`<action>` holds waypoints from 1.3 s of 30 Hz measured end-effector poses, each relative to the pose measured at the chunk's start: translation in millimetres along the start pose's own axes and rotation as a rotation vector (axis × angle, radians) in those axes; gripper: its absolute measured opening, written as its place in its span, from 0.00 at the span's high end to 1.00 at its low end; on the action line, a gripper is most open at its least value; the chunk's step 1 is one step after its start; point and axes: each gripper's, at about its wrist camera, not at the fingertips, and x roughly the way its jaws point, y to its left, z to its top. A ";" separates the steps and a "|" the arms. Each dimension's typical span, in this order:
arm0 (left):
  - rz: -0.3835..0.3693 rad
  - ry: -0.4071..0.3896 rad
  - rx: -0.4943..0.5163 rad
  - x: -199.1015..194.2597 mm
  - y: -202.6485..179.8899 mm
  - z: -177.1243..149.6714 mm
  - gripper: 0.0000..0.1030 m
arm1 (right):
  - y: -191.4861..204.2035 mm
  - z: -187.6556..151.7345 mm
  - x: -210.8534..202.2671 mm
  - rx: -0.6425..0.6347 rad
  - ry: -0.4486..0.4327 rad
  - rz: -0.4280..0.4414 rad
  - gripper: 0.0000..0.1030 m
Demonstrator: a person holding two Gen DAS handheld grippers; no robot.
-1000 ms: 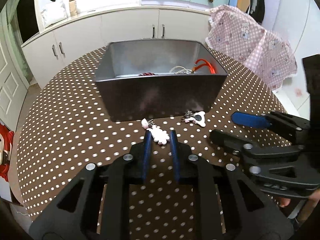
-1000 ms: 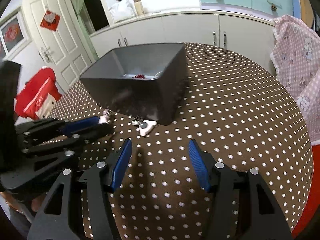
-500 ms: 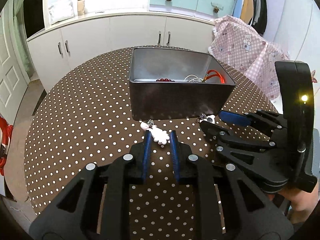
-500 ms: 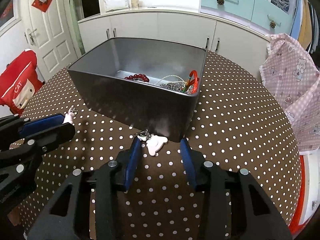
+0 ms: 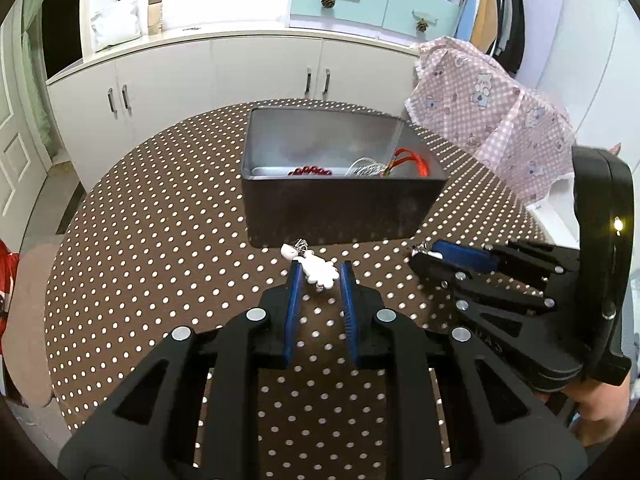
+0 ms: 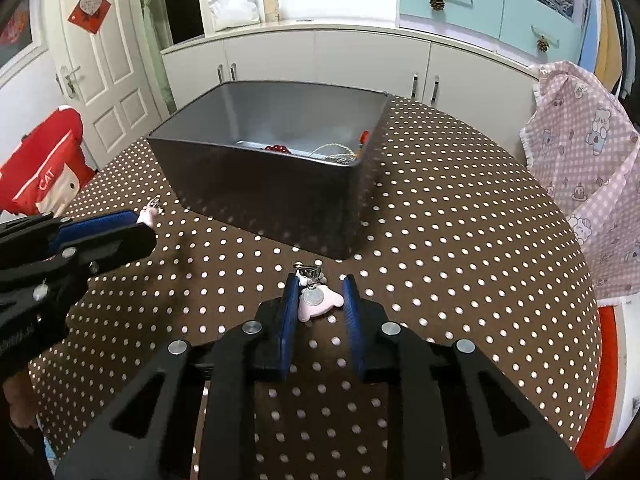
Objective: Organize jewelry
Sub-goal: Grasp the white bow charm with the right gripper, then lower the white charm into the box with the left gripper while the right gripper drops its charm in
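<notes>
My left gripper (image 5: pixel 320 276) is shut on a white charm with a metal clasp (image 5: pixel 318 274), just in front of the dark grey box (image 5: pixel 340 208). The right wrist view shows that gripper (image 6: pixel 146 220) at the left. My right gripper (image 6: pixel 318 294) has its jaws closing on a pink charm with a silver disc (image 6: pixel 318 300), and both pads touch its sides. It appears in the left wrist view (image 5: pixel 428 249) at the right. Inside the box lie red beads (image 5: pixel 310 171), a silver chain (image 5: pixel 366 169) and an orange cord (image 5: pixel 412 158).
The round table wears a brown cloth with white dots (image 6: pixel 460 240). A pink checked cloth (image 5: pixel 492 120) drapes something at the far right edge. White cabinets (image 5: pixel 240 68) stand behind, and a red bag (image 6: pixel 40 176) hangs by the door at the left.
The right jaws have come up to the pink charm and narrowed from wide open to around it. The left gripper, still holding the white charm, has drawn back from the box.
</notes>
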 end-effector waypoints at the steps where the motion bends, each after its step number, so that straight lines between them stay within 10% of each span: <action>1: -0.004 -0.003 0.001 -1.6 0.2 0.7 0.81 | -1.7 1.3 -5.3 0.006 -0.012 0.013 0.80; 15: -0.003 -0.111 -0.010 -19.3 -10.9 55.4 0.81 | -9.6 44.7 -63.8 0.030 -0.213 0.108 0.80; 39: 0.044 -0.049 0.005 30.7 -14.3 83.3 0.81 | -31.7 67.0 -30.8 0.084 -0.200 0.161 0.80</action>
